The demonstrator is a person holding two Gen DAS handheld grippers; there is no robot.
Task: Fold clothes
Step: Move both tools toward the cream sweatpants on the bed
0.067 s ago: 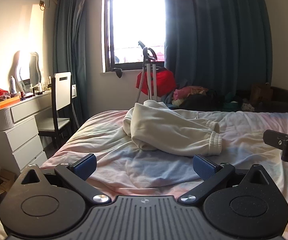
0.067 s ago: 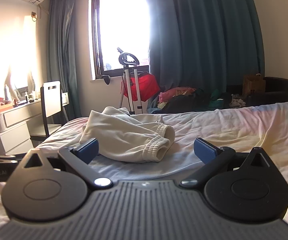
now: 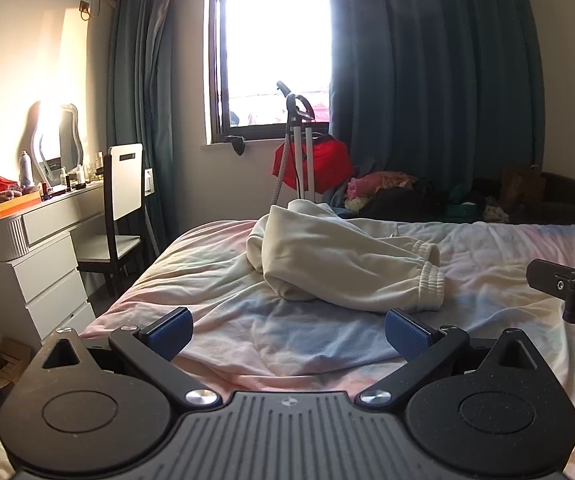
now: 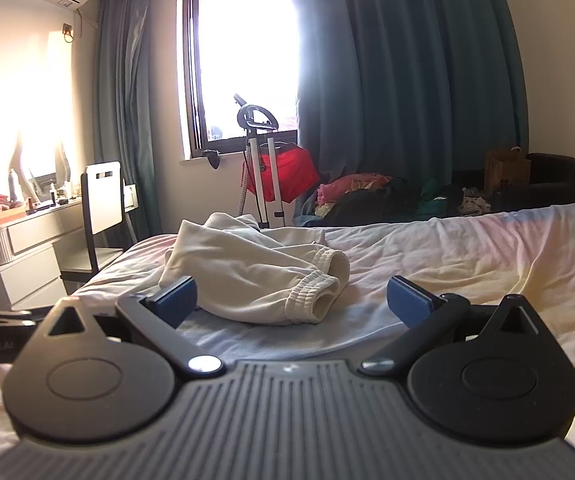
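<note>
Sweatpants [image 3: 343, 264] lie crumpled on the bed [image 3: 487, 248] — nothing folded yet; both grippers' fingers [image 3: 169, 326] [image 4: 409, 300] spread wide, empty, short of the fabric.

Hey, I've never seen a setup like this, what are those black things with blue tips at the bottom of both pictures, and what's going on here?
Those are two hand-held claws; a person carries one in each hand, and a small camera on each looks forward along its two blue-tipped fingers. One picture is from the left claw, the other from the right claw. Both stand open and hold nothing. Ahead, on the bed, lies a crumpled cream garment with ribbed cuffs, possibly sweatpants, waiting to be folded. At the right edge of the left picture you can glimpse part of the other claw. Behind are a window, dark curtains, a white dresser and a chair.
</note>
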